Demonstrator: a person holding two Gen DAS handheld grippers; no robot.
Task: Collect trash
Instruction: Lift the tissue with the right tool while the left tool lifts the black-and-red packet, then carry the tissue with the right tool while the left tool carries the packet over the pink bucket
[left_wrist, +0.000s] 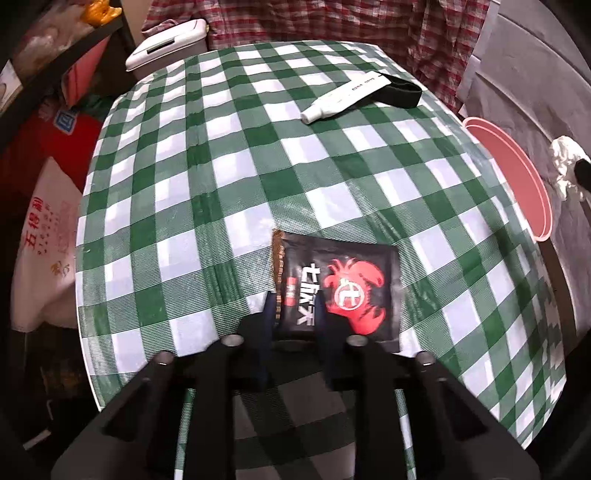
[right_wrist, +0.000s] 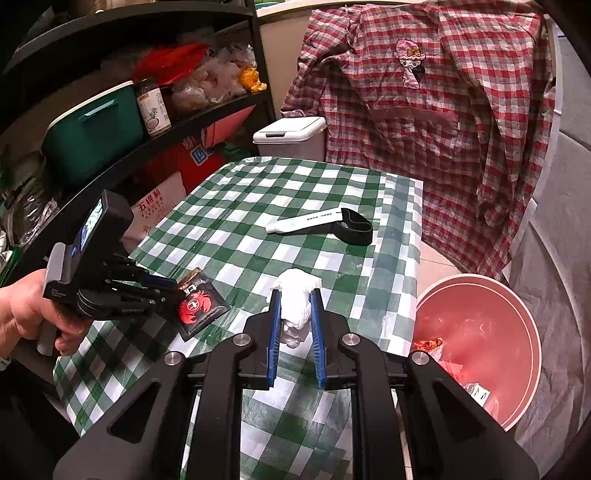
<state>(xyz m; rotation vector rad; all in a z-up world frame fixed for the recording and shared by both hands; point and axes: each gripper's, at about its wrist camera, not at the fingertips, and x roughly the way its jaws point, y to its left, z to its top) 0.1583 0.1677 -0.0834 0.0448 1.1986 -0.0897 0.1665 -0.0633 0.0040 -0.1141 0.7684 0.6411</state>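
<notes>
Black packet (left_wrist: 340, 291) between left fingers (left_wrist: 271, 314)

A table with a green and white checked cloth (right_wrist: 258, 206) carries the things. On the cloth lies a white tube (right_wrist: 306, 222), near the far side, and its end is touching a black band (right_wrist: 356, 230). At the near left side is a black packet with a red crab print (right_wrist: 197, 306), one edge is lifted from the cloth

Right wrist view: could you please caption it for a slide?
Right gripper holding a crumpled tissue beside the red bin.
</notes>
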